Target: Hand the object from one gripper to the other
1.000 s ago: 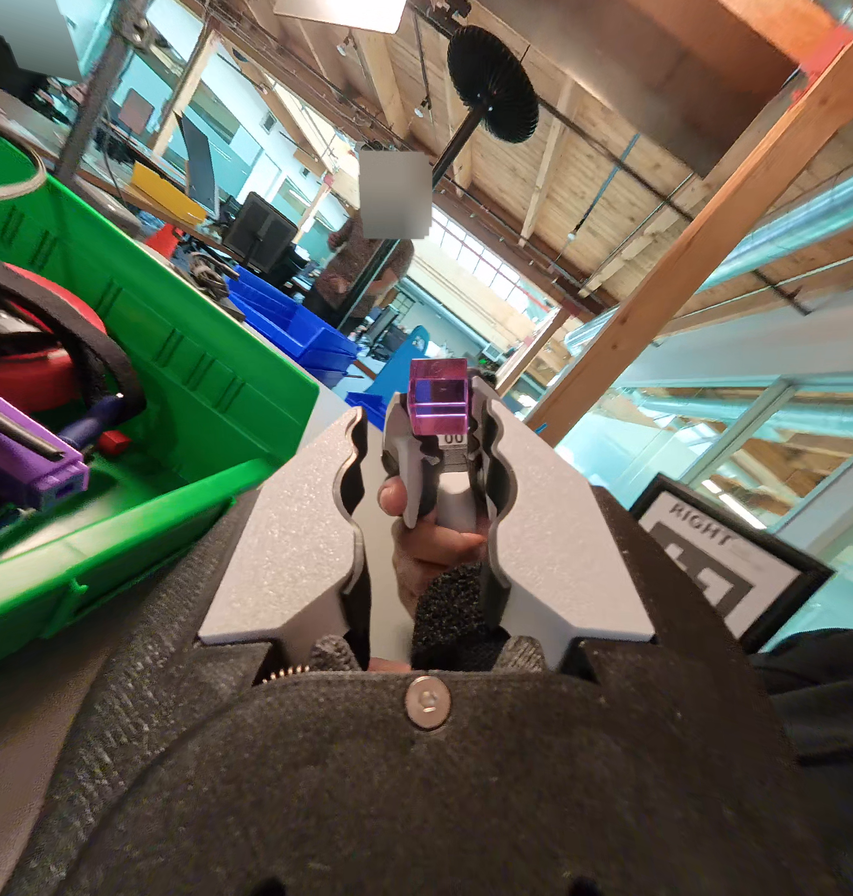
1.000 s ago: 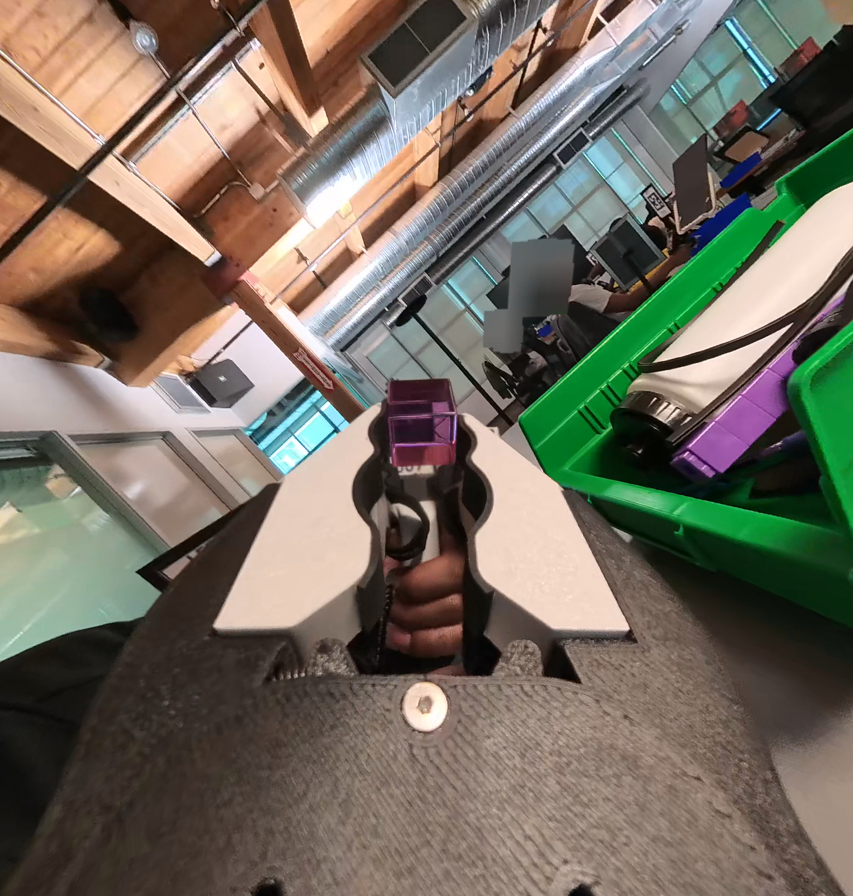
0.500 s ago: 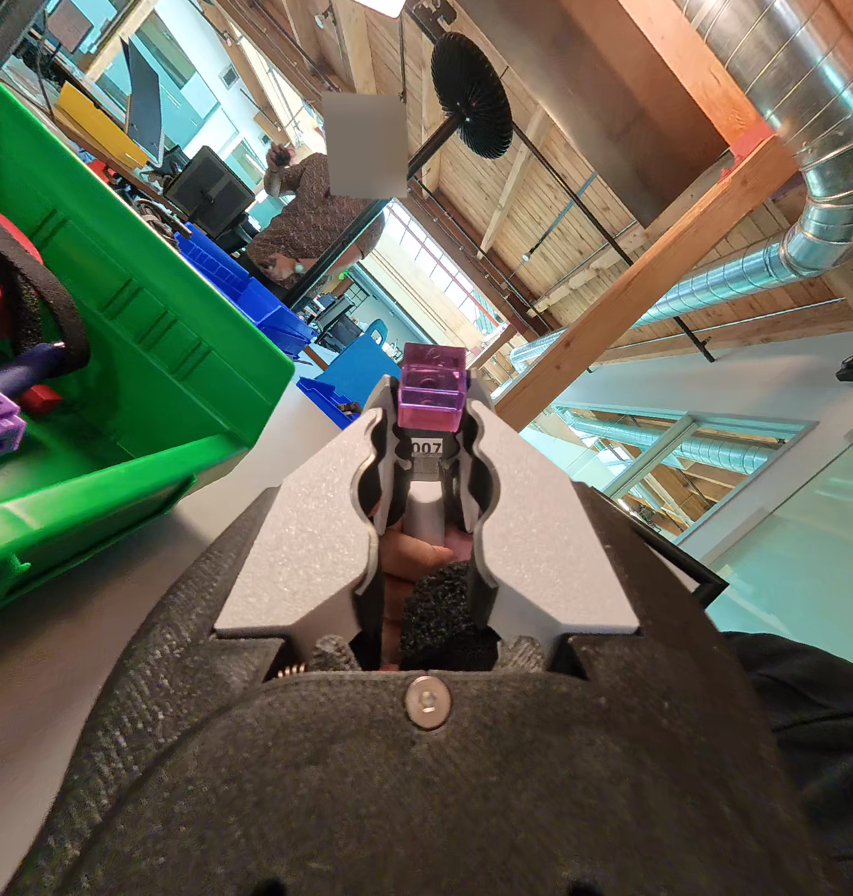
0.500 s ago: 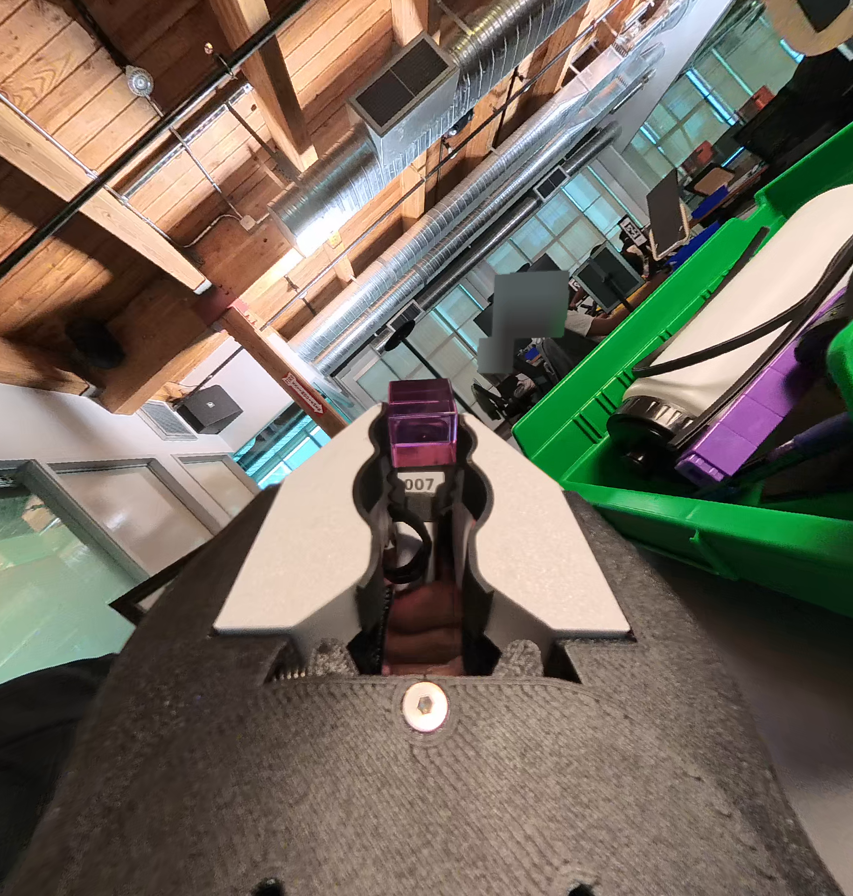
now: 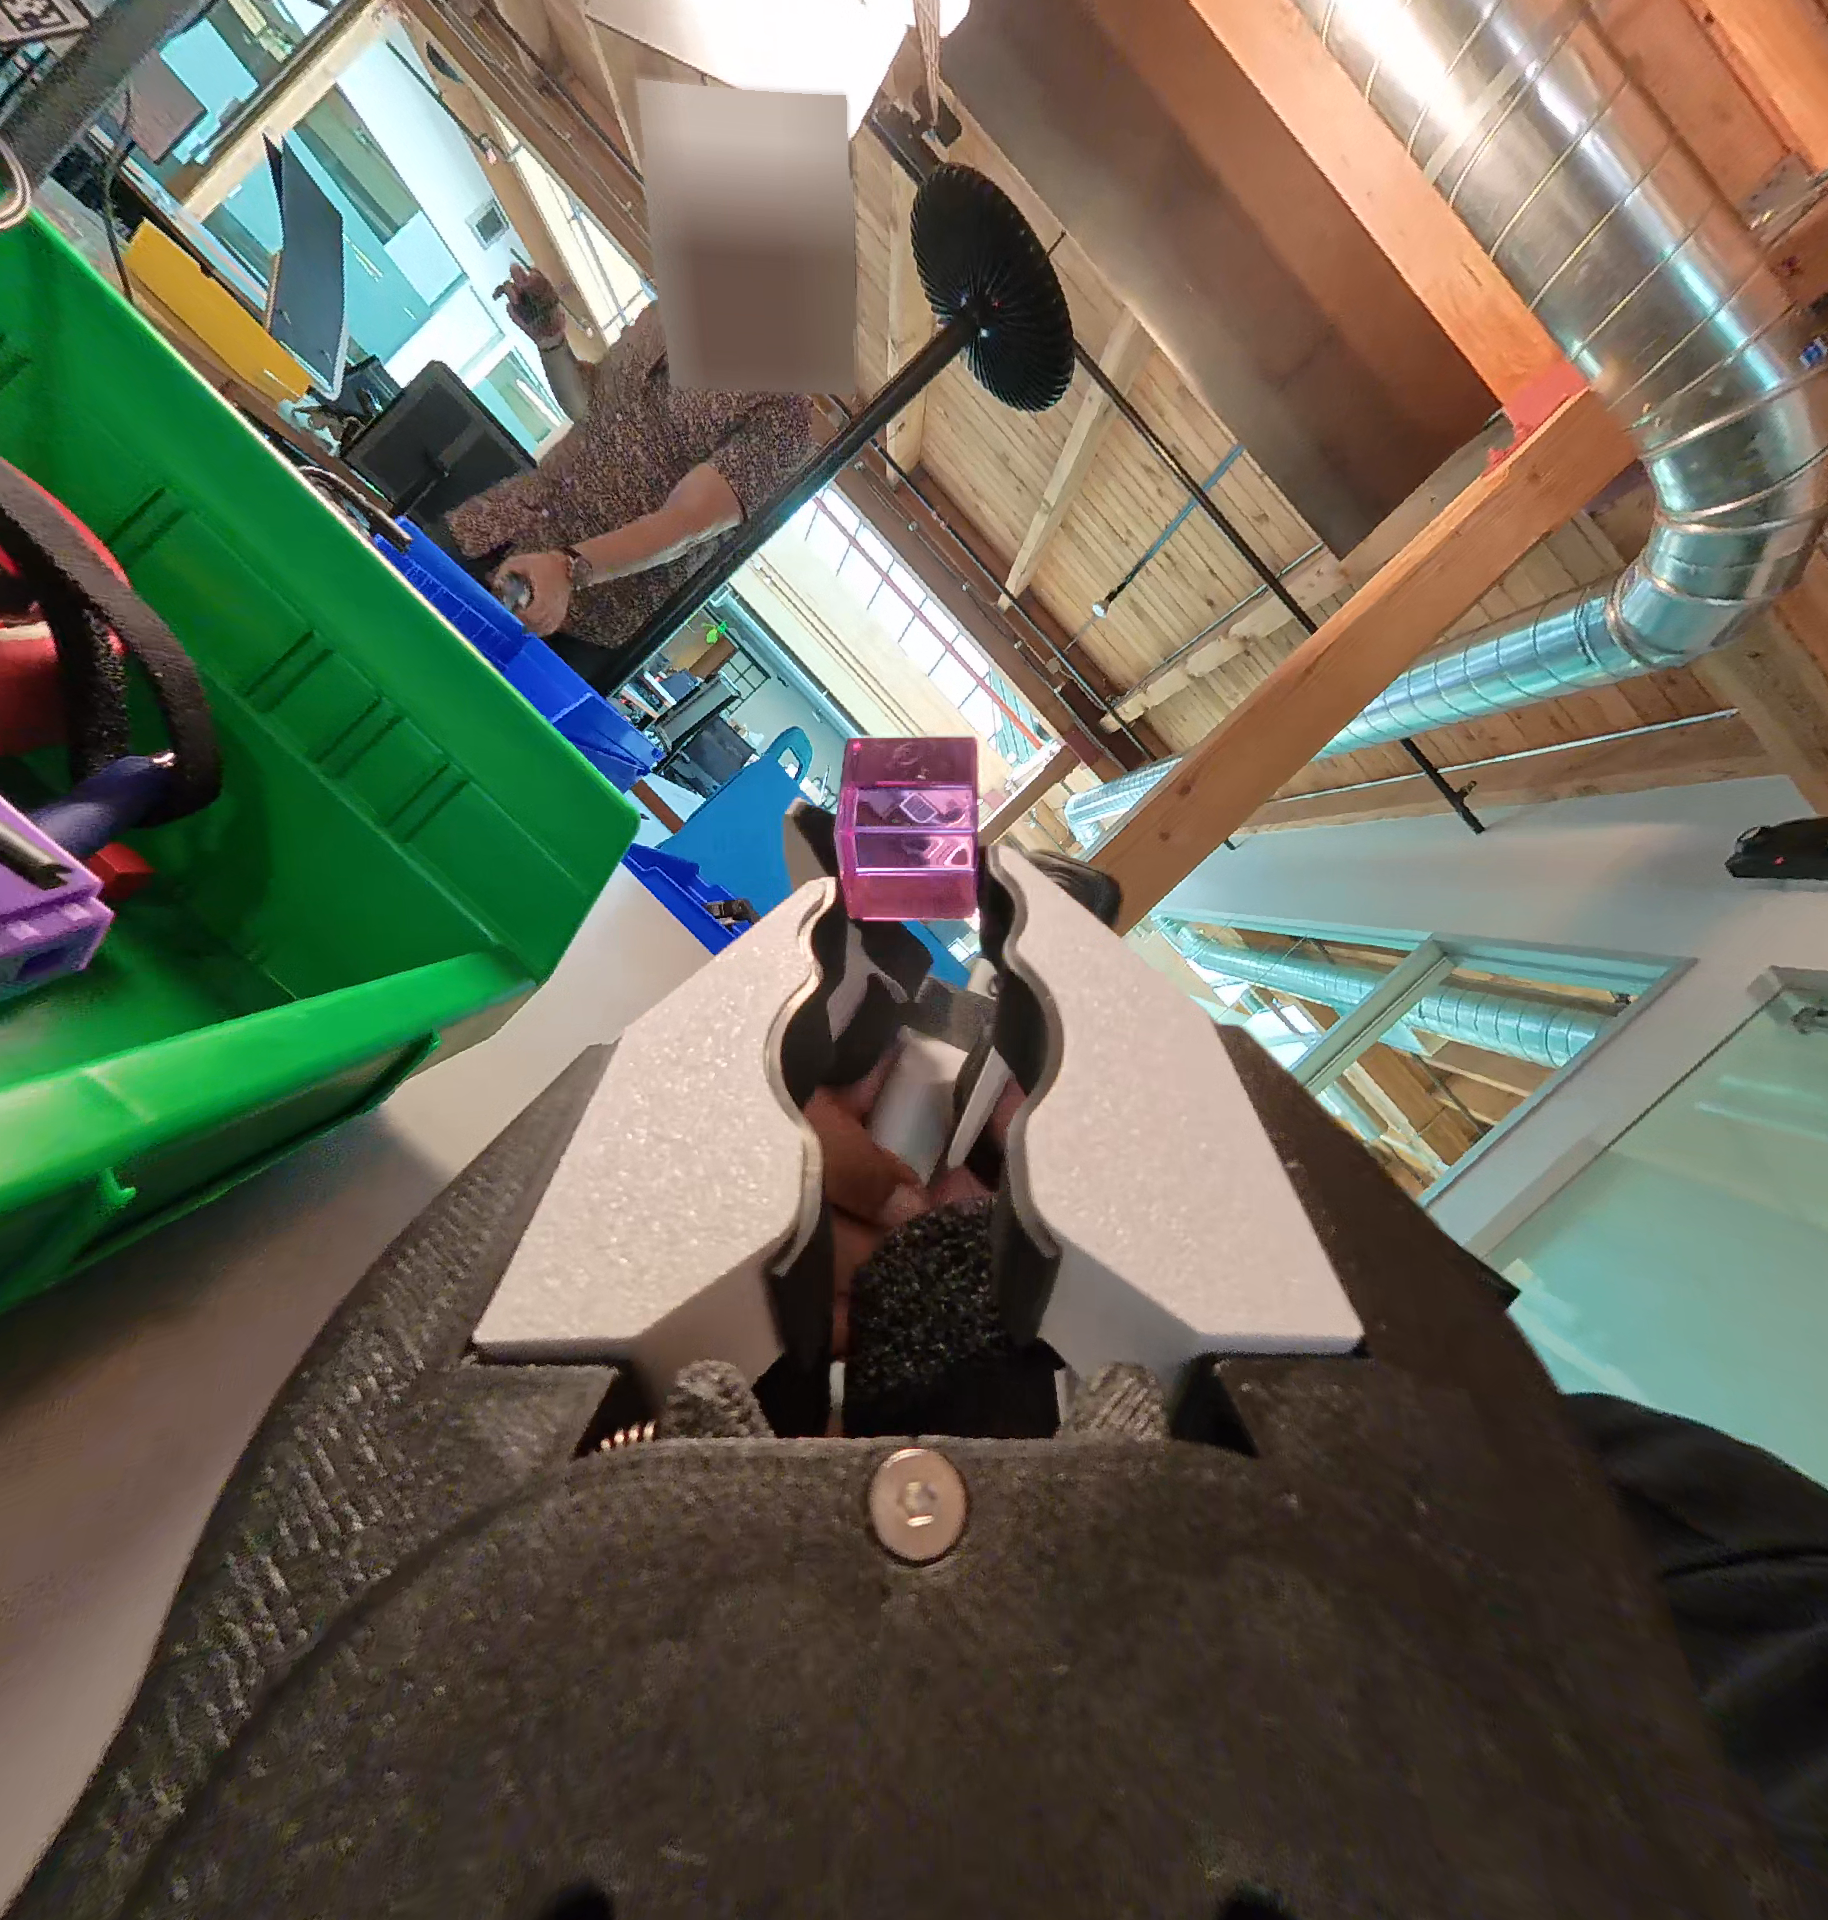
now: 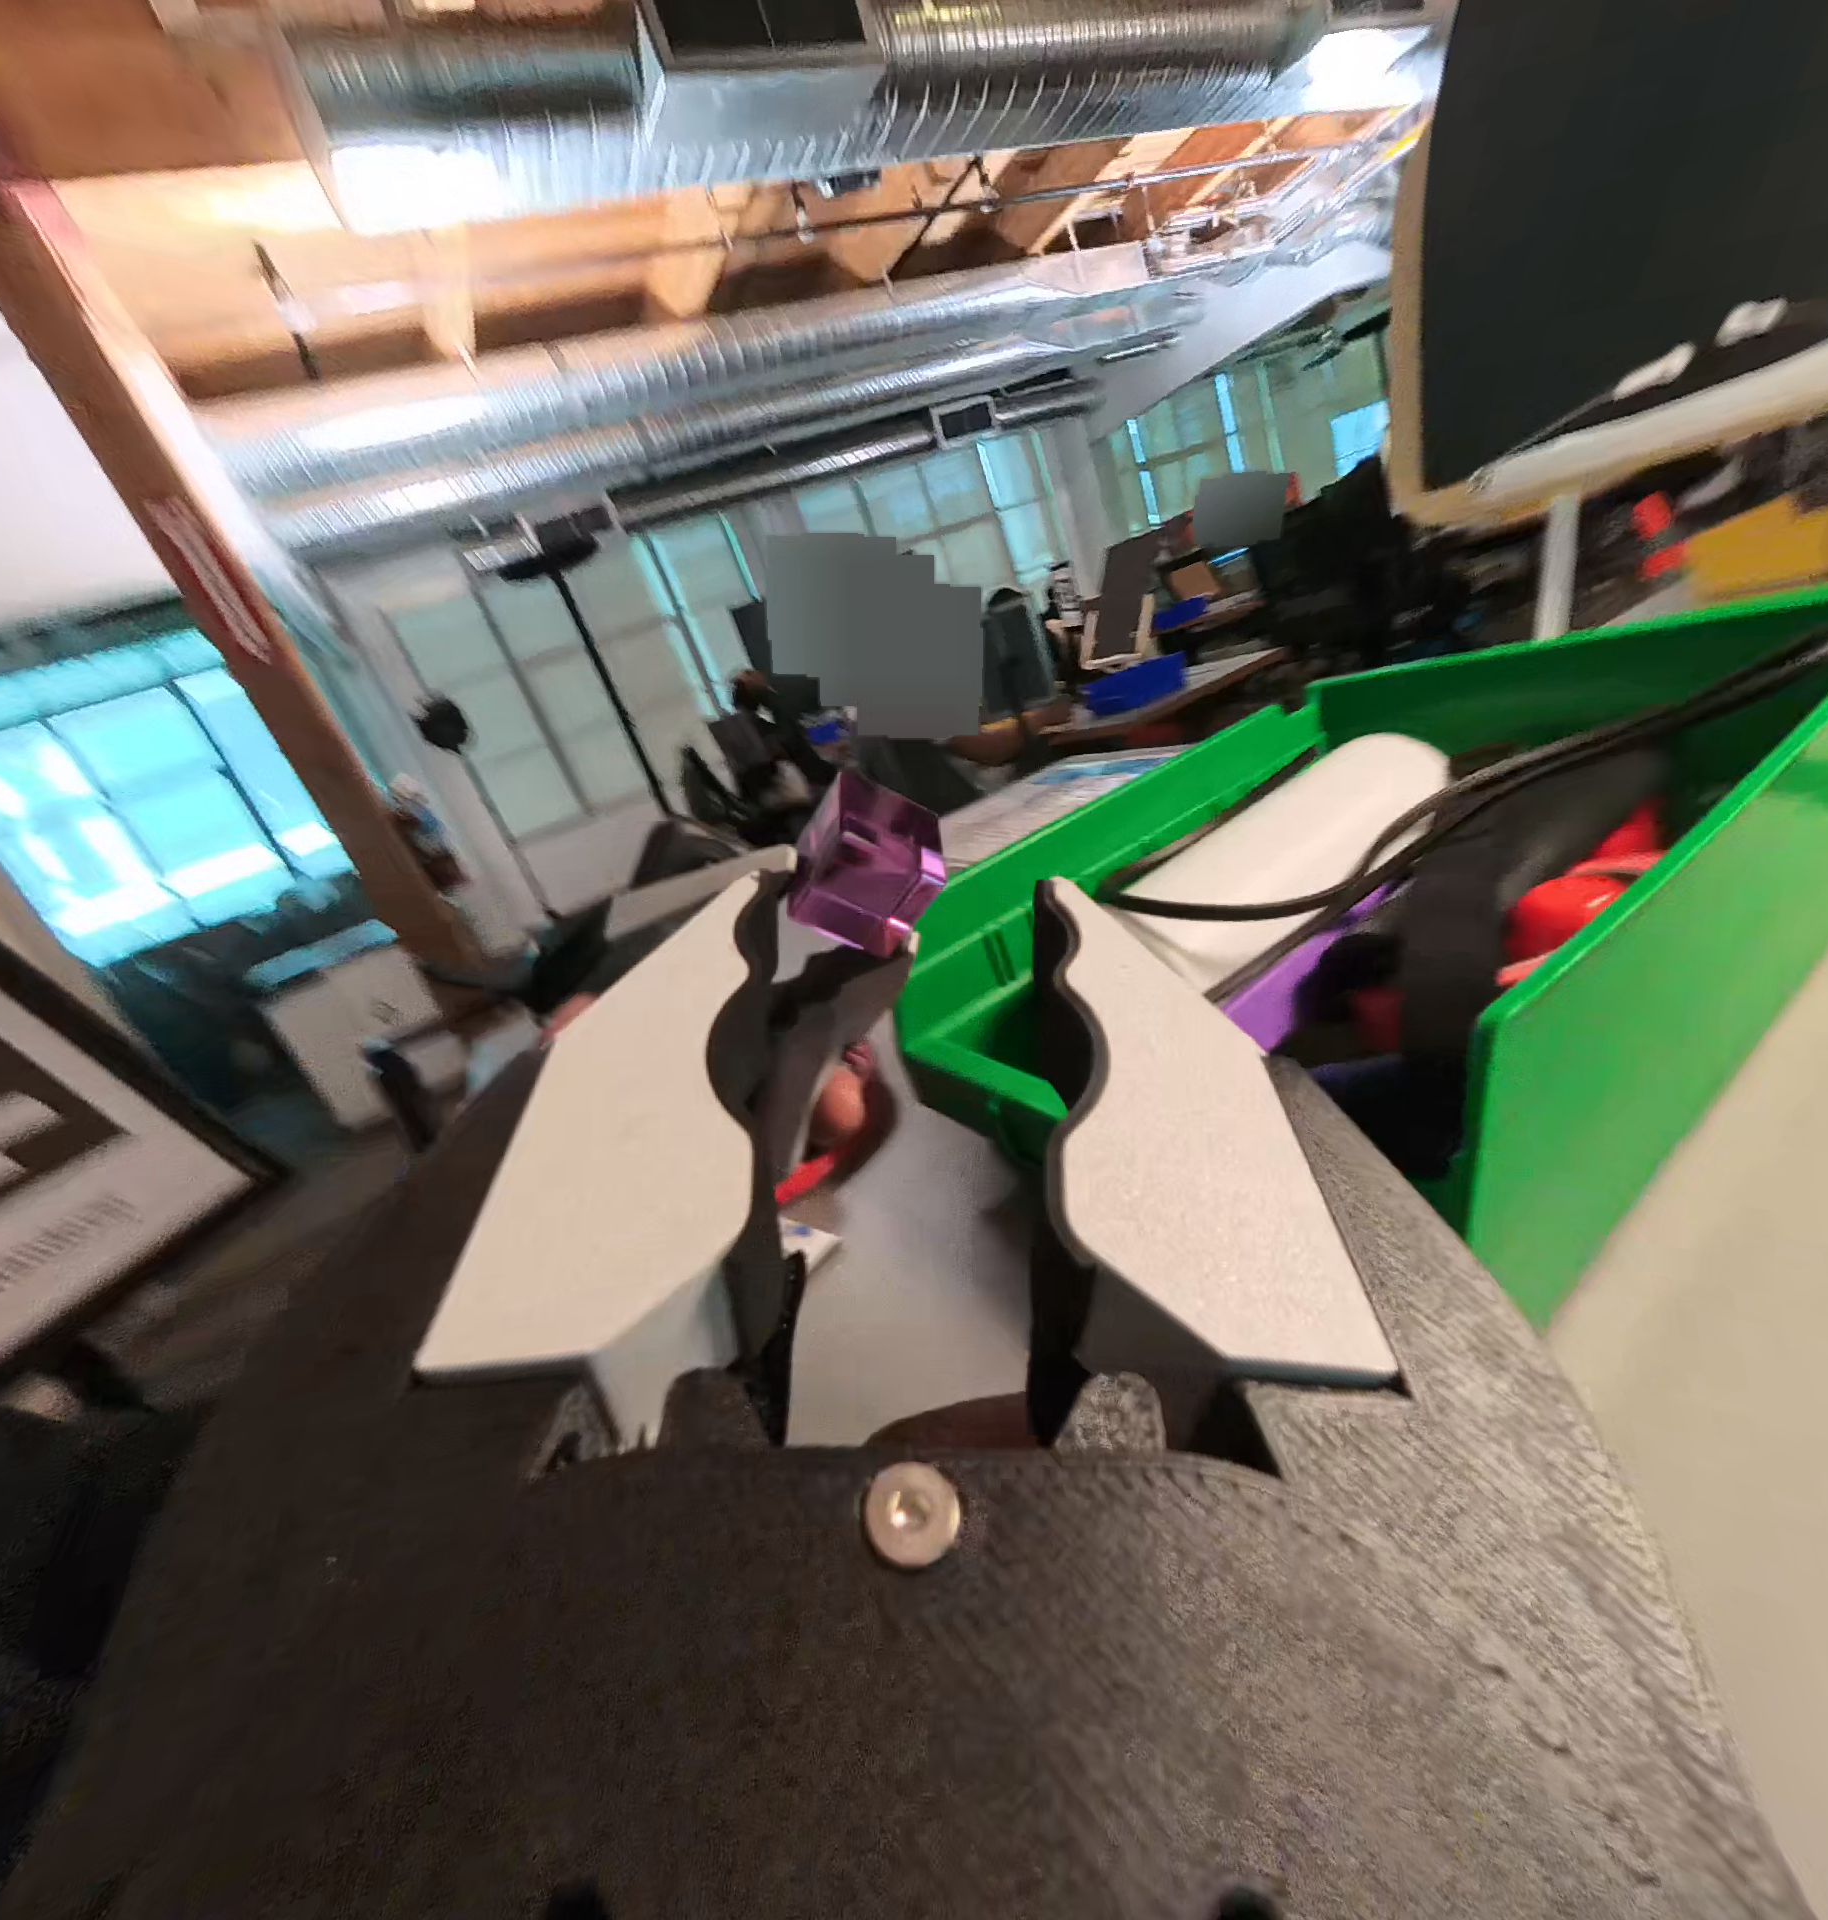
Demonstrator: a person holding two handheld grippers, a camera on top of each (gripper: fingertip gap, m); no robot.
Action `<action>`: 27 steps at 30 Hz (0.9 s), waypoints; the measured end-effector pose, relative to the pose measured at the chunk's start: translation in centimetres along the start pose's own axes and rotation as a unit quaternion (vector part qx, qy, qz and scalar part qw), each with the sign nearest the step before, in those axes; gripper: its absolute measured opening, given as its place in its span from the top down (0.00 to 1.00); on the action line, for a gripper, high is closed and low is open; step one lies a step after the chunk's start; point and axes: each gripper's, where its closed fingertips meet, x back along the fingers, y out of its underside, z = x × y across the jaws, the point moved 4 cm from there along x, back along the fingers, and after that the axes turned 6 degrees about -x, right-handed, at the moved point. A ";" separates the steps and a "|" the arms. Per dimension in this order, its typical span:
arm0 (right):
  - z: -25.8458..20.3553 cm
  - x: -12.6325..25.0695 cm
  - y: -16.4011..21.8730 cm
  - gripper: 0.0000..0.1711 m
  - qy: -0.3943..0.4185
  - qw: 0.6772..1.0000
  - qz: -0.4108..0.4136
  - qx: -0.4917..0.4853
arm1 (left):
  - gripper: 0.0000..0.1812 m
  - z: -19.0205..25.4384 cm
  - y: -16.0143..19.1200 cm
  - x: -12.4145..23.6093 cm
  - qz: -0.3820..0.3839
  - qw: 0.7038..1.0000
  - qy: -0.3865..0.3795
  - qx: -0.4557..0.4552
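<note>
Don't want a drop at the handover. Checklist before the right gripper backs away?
1. Left gripper shut on cube: ok.
2. Right gripper open: ok.
3. Cube free of right fingers: cannot tell; it sits by one tip and the view is blurred.
4. Grip depth: not ok; the cube is held only at the left fingertips, with its upper part sticking out.
5. Bin clear of right gripper: cannot tell; it lies close beside.

A green bin (image 5: 370,727) holding a purple block (image 5: 16,925) sits on the table (image 5: 110,1455); blue bins (image 5: 577,707) lie beyond.
</note>
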 end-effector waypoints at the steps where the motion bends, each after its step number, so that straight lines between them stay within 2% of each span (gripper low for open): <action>1: -0.1 0.1 0.1 0.69 0.015 0.999 -0.009 0.049 | 0.85 -0.1 -0.1 0.0 0.003 1.000 -0.001 0.006; 4: -0.5 0.2 0.5 0.65 0.056 0.980 -0.031 0.188 | 0.85 -0.2 -0.1 0.1 0.005 1.000 -0.006 0.007; 6: -0.9 0.0 0.8 0.64 0.069 0.966 -0.034 0.247 | 0.85 -0.3 0.1 0.0 -0.005 1.000 -0.012 0.003; 8: -0.9 -0.3 1.2 0.68 0.084 0.955 -0.040 0.282 | 0.85 -0.4 0.6 -0.2 -0.021 1.000 -0.016 0.001; 10: -0.6 -0.3 1.3 0.81 0.102 0.948 -0.043 0.300 | 0.85 -0.3 1.1 -0.4 -0.036 0.999 -0.016 0.000; 11: -0.5 -0.3 1.3 0.81 0.103 0.948 -0.043 0.299 | 0.85 -0.3 1.2 -0.5 -0.042 0.999 -0.018 0.000; 14: -0.3 0.0 1.0 0.82 0.080 0.967 -0.044 0.240 | 0.85 0.0 1.2 -0.6 -0.044 0.999 -0.021 -0.020; 18: 0.2 0.6 0.4 0.84 0.030 0.993 -0.038 0.110 | 0.77 0.1 0.2 -0.2 -0.022 0.994 -0.057 -0.095; 21: 0.4 0.6 1.0 0.84 0.017 0.994 -0.061 0.089 | 0.74 -0.3 0.5 -0.3 -0.042 0.988 -0.087 -0.122; 23: 0.4 0.5 1.5 0.84 0.005 0.995 -0.077 0.067 | 0.74 -0.2 0.8 -0.5 -0.049 0.990 -0.074 -0.108; 27: 1.1 0.7 1.2 0.84 -0.033 0.995 -0.062 -0.069 | 0.73 0.7 0.2 -0.3 -0.033 0.989 -0.057 -0.131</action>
